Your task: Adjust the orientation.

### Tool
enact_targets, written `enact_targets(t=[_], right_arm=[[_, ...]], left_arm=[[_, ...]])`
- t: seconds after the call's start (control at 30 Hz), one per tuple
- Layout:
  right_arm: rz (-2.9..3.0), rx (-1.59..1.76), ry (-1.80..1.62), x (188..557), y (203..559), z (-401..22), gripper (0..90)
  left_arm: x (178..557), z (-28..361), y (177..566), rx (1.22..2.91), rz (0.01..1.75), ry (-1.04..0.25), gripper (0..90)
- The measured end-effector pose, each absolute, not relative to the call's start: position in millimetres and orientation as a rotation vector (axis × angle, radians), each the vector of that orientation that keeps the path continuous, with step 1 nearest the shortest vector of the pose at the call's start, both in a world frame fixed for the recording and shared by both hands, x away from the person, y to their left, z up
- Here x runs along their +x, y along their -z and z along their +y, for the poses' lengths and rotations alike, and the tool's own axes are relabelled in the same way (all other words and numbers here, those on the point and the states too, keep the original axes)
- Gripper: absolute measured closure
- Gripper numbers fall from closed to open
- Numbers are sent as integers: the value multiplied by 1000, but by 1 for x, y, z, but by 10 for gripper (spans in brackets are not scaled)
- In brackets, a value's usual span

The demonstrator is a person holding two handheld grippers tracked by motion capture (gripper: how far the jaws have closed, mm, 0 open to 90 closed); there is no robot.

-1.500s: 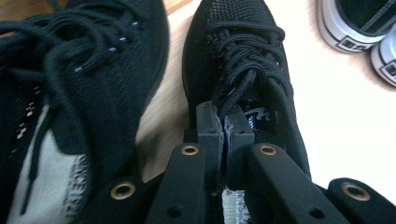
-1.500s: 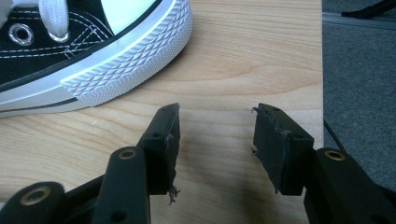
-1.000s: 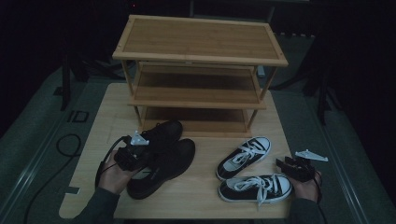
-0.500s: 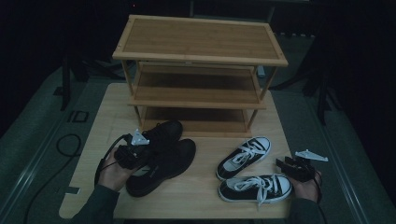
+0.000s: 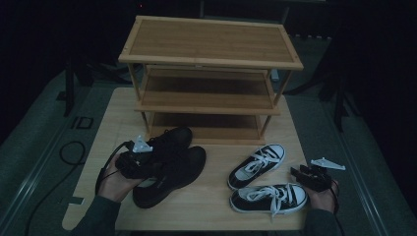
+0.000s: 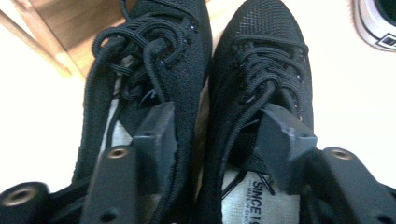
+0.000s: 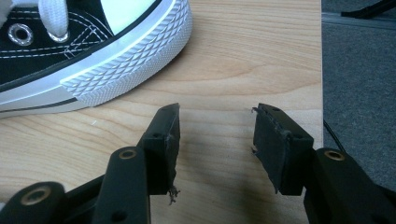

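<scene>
A light wooden table [image 5: 98, 128] stands on grey carpeted floor [image 5: 34, 142] in a dim room. The surroundings beyond fall into darkness, where what may be dark stand legs [image 5: 339, 105] rise.

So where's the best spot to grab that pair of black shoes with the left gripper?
Pinch the two inner collar walls together where the black shoes touch, coming down from above at the heel end. The left gripper already has one open jaw inside each shoe opening.
</scene>
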State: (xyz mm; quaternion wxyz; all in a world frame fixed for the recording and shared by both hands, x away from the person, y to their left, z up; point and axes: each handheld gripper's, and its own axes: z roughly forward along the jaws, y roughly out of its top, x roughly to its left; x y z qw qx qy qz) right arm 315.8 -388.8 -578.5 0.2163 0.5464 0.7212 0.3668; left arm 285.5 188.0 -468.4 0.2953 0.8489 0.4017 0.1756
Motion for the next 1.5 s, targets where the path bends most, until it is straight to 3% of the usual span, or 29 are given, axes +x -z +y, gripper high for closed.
enact_targets(t=[0.23,0.43,1.17,1.5], right_arm=[[1999,1514,-1017,316,578,-389,503],[1999,1514,-1016,316,578,-389,503],[1999,1514,-1020,316,579,-389,502],[1998,1514,-1022,316,579,-389,502]], left_arm=[[289,189,470,2274,1080,-451,328],[296,191,473,2294,1083,-418,326],[319,186,483,2397,1056,-273,546],[319,183,481,2434,1040,-303,844]])
